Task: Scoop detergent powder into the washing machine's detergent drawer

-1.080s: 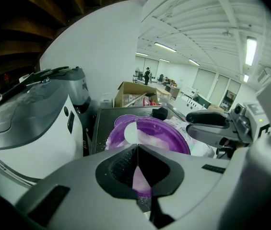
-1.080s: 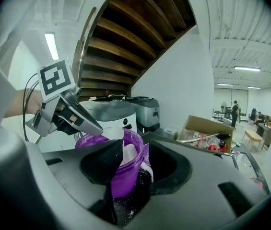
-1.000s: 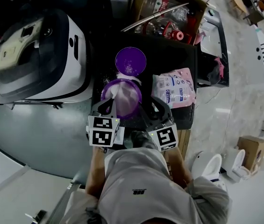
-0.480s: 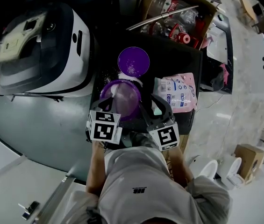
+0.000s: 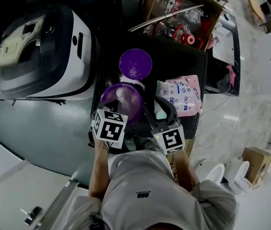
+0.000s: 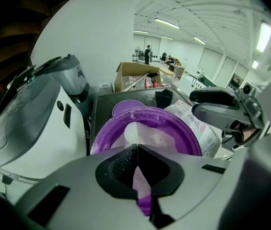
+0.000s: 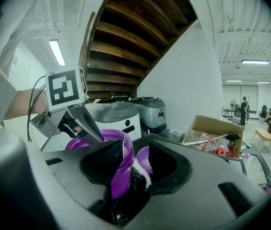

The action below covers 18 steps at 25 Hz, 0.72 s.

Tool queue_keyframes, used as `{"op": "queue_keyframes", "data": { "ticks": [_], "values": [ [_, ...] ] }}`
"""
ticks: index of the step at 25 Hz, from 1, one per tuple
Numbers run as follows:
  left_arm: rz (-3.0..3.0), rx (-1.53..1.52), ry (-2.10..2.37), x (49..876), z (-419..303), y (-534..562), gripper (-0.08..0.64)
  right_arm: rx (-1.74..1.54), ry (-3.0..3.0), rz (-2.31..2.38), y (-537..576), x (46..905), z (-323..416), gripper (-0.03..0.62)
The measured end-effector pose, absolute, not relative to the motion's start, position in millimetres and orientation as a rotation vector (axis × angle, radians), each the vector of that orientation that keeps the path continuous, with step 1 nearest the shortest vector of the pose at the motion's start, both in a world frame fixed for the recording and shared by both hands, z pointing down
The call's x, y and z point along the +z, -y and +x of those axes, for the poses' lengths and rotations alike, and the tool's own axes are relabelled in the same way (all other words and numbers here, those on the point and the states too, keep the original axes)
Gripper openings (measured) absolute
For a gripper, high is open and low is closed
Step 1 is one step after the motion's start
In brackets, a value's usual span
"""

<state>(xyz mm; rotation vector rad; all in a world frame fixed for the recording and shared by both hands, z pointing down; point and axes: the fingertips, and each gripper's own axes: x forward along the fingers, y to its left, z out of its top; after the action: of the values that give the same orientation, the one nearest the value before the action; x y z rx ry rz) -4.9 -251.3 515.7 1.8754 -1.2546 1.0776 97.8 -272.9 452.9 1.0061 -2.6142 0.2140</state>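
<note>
Showing a person from above, the head view has both handheld tools gathered at an open purple tub (image 5: 103,96) of white detergent powder on a dark table (image 5: 173,56). Its purple lid (image 5: 135,63) lies just beyond and a pink detergent bag (image 5: 179,95) just to the right. Over the last second the left gripper (image 6: 136,150) has tipped, and its marker cube has edged forward over the tub's near rim. This reads as the scoop working into the powder, so nothing has gone to the washing machine (image 5: 44,51) at the left yet (its drawer cannot be picked out here). The left gripper view adds what the overhead hides: the jaws are pressed together on a thin pale handle, and the white scoop (image 6: 131,131) sits down in the powder. The right gripper view shows the right gripper (image 7: 135,159) straddling the tub's wall, jaws apart. One pad lies against the purple plastic, with a gap and spilled grains on the other side, so it seems to be steadying rather than pinching.
</note>
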Motion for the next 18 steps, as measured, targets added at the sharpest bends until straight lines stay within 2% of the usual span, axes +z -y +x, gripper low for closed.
{"op": "queue_keyframes", "data": {
  "ticks": [11,18],
  "values": [
    [1.859,1.273,1.095,529,11,249,0.017,0.267,2.592,1.047,275,451,111,0.167],
    [1.905,1.243,0.939,534,41,244,0.017,0.235,2.619,1.083,277,449,120,0.167]
  ]
}}
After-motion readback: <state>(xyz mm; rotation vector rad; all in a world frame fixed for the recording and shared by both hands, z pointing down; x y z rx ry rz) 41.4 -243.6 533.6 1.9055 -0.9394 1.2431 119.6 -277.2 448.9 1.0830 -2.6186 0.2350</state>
